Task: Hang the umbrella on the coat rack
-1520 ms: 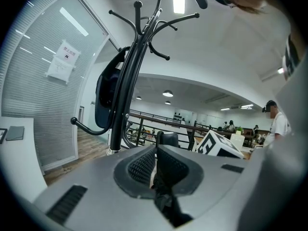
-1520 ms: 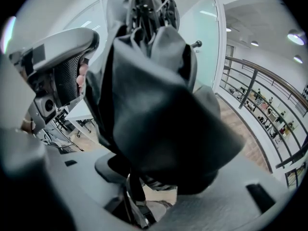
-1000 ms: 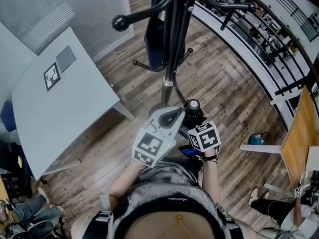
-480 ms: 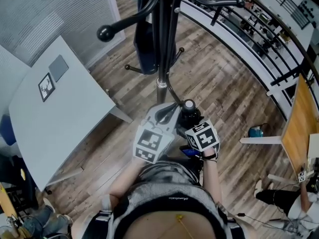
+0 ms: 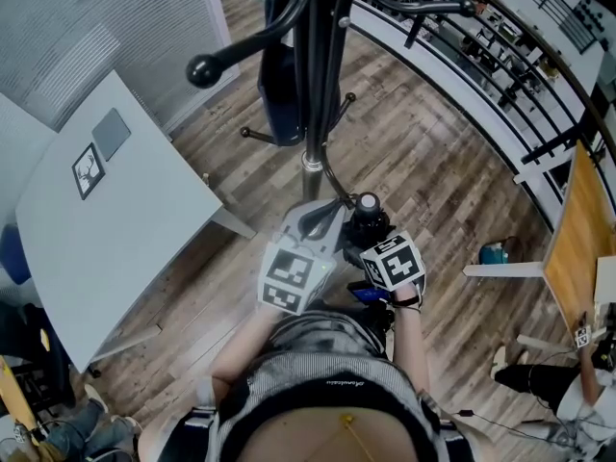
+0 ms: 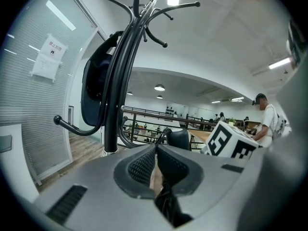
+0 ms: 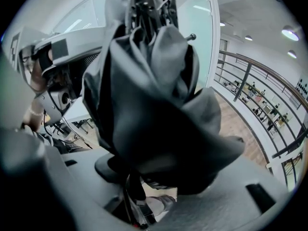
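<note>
The black coat rack (image 5: 313, 85) stands just ahead of me, with curved hooks (image 6: 166, 13) at its top and a ball-tipped hook (image 5: 204, 68) lower down. My right gripper (image 5: 371, 237) is shut on the folded black umbrella (image 7: 154, 95), whose fabric fills the right gripper view. The umbrella's round end (image 5: 368, 203) points at the rack's base. Beside it, my left gripper (image 5: 322, 219) is shut on a thin black strap (image 6: 168, 201) of the umbrella. The right gripper's jaws (image 7: 142, 182) are mostly hidden under the fabric.
A dark blue bag (image 5: 279, 85) hangs on the rack's far side. A white table (image 5: 106, 229) stands to the left, a glass wall behind it. A curved railing (image 5: 500, 85) runs on the right. A person (image 5: 568, 383) sits at the lower right.
The head view has shifted so the rack sits a little further left. Both grippers keep their hold and have barely moved; almost nothing differs in the last half second.
</note>
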`<state>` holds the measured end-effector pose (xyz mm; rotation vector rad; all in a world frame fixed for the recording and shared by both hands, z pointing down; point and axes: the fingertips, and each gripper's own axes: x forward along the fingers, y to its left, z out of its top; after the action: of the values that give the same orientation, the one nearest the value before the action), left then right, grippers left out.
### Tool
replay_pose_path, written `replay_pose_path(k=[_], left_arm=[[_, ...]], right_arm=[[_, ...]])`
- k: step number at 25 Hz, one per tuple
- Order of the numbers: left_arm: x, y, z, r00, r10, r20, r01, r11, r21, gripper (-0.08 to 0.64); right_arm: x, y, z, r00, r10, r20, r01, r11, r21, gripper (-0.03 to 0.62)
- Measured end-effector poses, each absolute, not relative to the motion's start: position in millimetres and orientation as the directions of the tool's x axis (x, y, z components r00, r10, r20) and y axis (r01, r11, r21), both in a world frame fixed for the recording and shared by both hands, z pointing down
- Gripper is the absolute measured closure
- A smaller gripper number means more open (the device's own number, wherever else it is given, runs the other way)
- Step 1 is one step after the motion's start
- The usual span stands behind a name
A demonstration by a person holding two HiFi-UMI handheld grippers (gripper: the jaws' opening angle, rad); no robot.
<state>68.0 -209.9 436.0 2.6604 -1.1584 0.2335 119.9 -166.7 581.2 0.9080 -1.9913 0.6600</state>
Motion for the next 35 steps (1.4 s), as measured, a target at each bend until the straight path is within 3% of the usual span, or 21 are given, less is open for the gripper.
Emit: replay_pose_path(k=[35], left_arm=[[39.7, -195.1, 447.2, 0.590, -0.752, 0.294, -0.807, -0.560, 0.187, 0.546]], right_arm=[[107.7, -198.2, 609.3, -0.439, -0.275, 0.855, -0.736, 0.656, -0.167, 0.336]])
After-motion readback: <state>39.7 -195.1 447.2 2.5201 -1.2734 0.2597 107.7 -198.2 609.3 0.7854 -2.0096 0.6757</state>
